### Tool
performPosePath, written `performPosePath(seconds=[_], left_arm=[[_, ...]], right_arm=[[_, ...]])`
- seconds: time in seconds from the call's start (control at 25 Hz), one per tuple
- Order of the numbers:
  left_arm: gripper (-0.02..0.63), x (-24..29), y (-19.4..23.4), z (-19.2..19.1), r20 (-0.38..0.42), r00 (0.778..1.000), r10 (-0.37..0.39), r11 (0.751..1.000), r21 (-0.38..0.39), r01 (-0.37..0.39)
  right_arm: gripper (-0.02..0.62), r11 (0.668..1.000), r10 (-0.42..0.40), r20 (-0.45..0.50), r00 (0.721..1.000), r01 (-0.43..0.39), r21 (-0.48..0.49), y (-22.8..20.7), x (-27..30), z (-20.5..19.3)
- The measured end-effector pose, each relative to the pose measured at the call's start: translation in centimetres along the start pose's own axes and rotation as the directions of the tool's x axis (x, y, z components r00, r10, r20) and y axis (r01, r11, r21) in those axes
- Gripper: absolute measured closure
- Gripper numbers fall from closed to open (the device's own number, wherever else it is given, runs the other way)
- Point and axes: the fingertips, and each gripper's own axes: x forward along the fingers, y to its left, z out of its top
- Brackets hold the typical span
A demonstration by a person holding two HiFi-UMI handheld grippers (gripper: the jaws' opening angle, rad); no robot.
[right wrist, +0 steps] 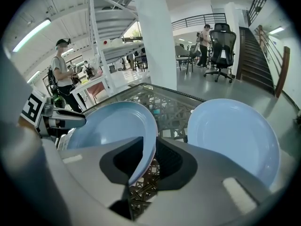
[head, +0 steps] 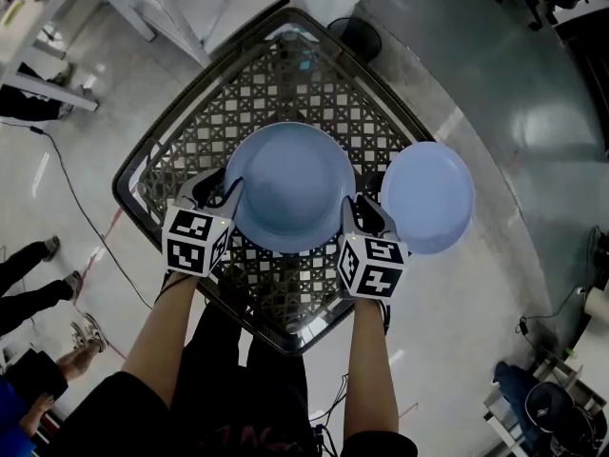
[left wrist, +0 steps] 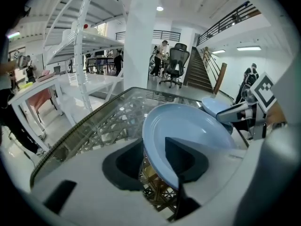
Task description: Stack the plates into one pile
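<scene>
Big plate (head: 290, 187) sits in the middle of the counter (head: 314, 74), a wide base for the pile. At its left rim the left claw (left wrist: 155, 168) stands wide, the rim loose between its jaws. At its right rim the right claw (right wrist: 149, 160) gapes less, also slack; one claw each side would keep it level. Just right lies the small plate (head: 428, 198), not yet stacked.

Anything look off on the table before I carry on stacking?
Yes: the right plate seems to hang well past the table's edge, so it could tip off. The middle plate looks fine.
</scene>
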Motion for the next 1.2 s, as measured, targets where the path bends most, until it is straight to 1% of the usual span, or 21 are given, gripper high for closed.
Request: performPosePath(seconds=[0.08, 0.2, 0.36, 0.48, 0.52, 0.56, 0.6, 0.64, 0.68, 0.84, 1.2], left_arm=[[0.457, -0.1, 0.3, 0.3, 0.009, 1.000, 0.010, 1.000, -0.003, -0.010], [0.457, -0.3, 0.9, 0.5, 0.021, 1.000, 0.019, 0.999, -0.039, -0.018], [0.485, -1.3, 0.9, 0.7, 0.028, 0.999, 0.016, 0.999, -0.039, -0.015], [0.517, -2.0, 0.7, 1.0, 0.038, 0.999, 0.012, 0.999, -0.042, -0.010], [0.539, -2.2, 0.7, 1.1, 0.043, 0.999, 0.010, 0.999, -0.043, -0.008], [0.551, -2.3, 0.8, 1.2, 0.046, 0.999, 0.010, 0.999, -0.044, -0.008], [0.571, -2.4, 0.9, 1.2, 0.048, 0.999, 0.012, 0.999, -0.044, -0.010], [0.602, -2.6, 0.9, 1.3, 0.050, 0.999, 0.014, 0.999, -0.046, -0.011], [0.611, -2.8, 1.0, 1.3, 0.054, 0.998, 0.011, 0.999, -0.051, -0.009], [0.611, -3.5, 0.7, 1.3, 0.073, 0.997, -0.004, 0.998, -0.066, 0.008], [0.611, -6.2, -0.4, 2.0, 0.106, 0.994, -0.028, 0.999, -0.042, 0.032]], right_arm=[[0.500, 1.000, -0.003, 0.004, 1.000, 0.003, 0.001, 0.0, -0.2, 0.1], [0.506, 1.000, -0.008, 0.014, 1.000, 0.008, 0.001, 0.0, -0.4, 0.3], [0.519, 1.000, -0.011, 0.032, 0.999, 0.011, -0.001, 0.2, -1.2, 0.8], [0.529, 1.000, -0.007, 0.045, 0.999, 0.006, 0.010, 0.5, -1.7, 1.0], [0.542, 1.000, -0.006, 0.049, 0.999, 0.006, 0.011, 0.6, -1.9, 1.1], [0.574, 1.000, -0.006, 0.051, 0.999, 0.006, 0.009, 0.7, -2.0, 1.2], [0.584, 1.000, -0.006, 0.051, 0.999, 0.006, 0.006, 0.8, -2.1, 1.2], [0.584, 1.000, -0.004, 0.050, 0.999, 0.004, 0.003, 0.9, -2.2, 1.2], [0.584, 1.000, -0.002, 0.049, 0.999, 0.001, 0.002, 1.0, -2.3, 1.1], [0.584, 1.000, 0.008, 0.061, 0.998, -0.009, 0.026, 1.4, -3.1, 0.8], [0.584, 1.000, 0.003, 0.105, 0.994, -0.005, 0.021, 2.6, -5.8, 1.9]])
